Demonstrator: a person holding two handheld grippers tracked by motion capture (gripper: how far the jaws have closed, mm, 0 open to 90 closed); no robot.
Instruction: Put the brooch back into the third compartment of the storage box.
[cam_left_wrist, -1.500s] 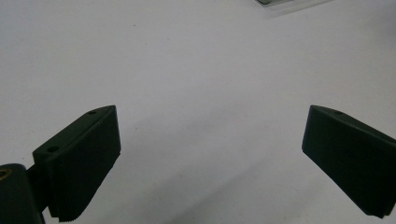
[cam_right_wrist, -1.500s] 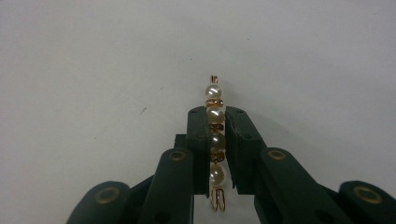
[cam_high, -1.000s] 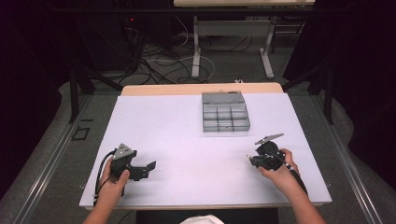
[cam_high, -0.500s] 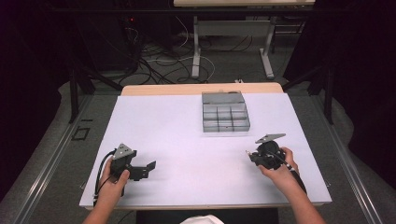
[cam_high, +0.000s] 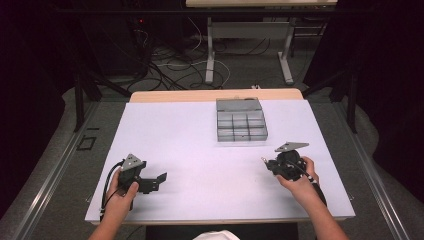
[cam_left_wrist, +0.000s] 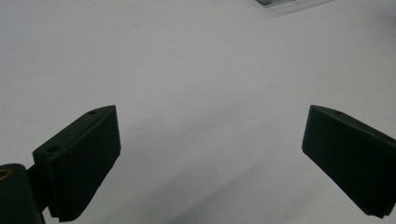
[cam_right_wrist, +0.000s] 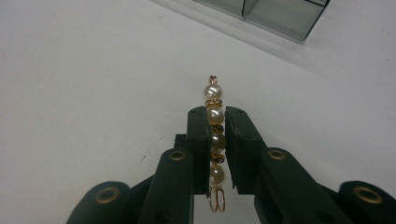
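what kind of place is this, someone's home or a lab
Most likely a lab or recording room, not a home: a white-covered table ringed by dark curtains, loose cables on the floor, and a person working with a hand-held left gripper and right gripper.

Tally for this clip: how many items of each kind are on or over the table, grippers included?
Grippers: 2, the left gripper open, the right gripper shut on the pearl pin.
Compartment boxes: 1, the clear box at the far side of the table.
Pearl pins: 1, the pearl pin with four pearls on gold wire.
Total: 4
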